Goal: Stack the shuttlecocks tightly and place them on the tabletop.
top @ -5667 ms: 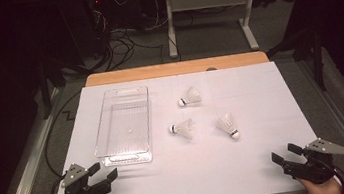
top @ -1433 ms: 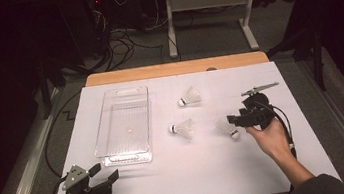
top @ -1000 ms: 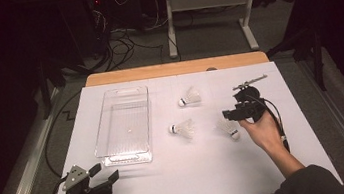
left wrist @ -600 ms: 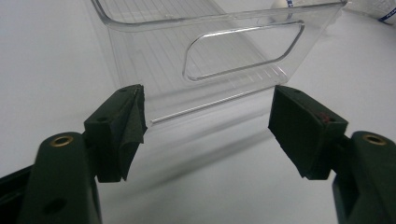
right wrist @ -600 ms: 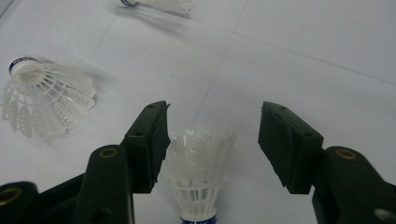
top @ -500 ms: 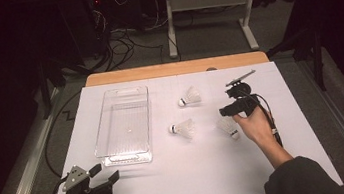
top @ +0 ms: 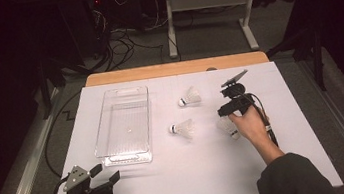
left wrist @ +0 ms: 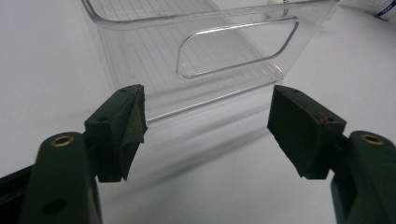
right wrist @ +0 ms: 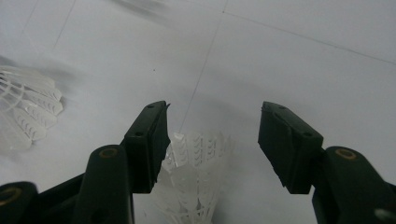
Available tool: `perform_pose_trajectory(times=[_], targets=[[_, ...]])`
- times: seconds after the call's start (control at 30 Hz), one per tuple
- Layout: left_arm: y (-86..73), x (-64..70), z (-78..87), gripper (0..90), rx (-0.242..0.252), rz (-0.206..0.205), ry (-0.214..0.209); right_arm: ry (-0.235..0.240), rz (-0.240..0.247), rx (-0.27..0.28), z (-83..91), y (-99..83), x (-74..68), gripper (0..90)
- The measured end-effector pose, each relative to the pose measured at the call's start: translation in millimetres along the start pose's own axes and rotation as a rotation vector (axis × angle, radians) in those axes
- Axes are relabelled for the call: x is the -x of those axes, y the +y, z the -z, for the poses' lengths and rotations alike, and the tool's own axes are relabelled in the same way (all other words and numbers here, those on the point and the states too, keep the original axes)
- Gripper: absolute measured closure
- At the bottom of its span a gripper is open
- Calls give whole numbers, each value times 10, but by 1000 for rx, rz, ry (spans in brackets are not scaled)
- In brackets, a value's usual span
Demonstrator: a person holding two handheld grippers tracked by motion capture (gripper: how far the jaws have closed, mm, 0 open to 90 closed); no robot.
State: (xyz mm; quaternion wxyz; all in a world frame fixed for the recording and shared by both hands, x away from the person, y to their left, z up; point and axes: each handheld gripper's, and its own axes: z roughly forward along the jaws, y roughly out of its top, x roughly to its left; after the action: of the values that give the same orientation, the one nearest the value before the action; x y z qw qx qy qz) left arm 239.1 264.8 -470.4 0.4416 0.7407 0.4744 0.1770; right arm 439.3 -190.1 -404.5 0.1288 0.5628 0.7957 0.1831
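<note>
High view: the right gripper (top: 230,111) has travelled from the table's near right corner out to the nearest shuttlecock (top: 228,127) and, over the last second or so, has crept a little farther forward above it. That shuttlecock lies on the white table (top: 295,126), just under the hand, untouched so far. Two more shuttlecocks (top: 182,127) lie to its left, and the clear bin (top: 124,125) sits farther left with nothing in it. The left gripper (top: 101,179) has stayed put at the near left corner.

Left gripper view: the jaws stand wide apart with nothing between them, facing the near end wall of the bin (left wrist: 233,51).

Right gripper view: the jaws are spread wide and hold nothing; the feathered skirt of the shuttlecock (right wrist: 196,179) sits low between them, closer to the left-hand jaw. The approach looks nearly done; closing on the feathers would likely come next, then a carry to the bin.
</note>
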Motion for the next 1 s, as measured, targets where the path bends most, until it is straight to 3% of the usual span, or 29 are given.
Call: perform_pose_trajectory(times=[0.37,1.0], targets=[[0,0,3,291,2,-1,0,10,-1,-42,-45,-4,5,498],[0,2,2,292,2,-1,0,4,41,-91,18,-73,51,802]])
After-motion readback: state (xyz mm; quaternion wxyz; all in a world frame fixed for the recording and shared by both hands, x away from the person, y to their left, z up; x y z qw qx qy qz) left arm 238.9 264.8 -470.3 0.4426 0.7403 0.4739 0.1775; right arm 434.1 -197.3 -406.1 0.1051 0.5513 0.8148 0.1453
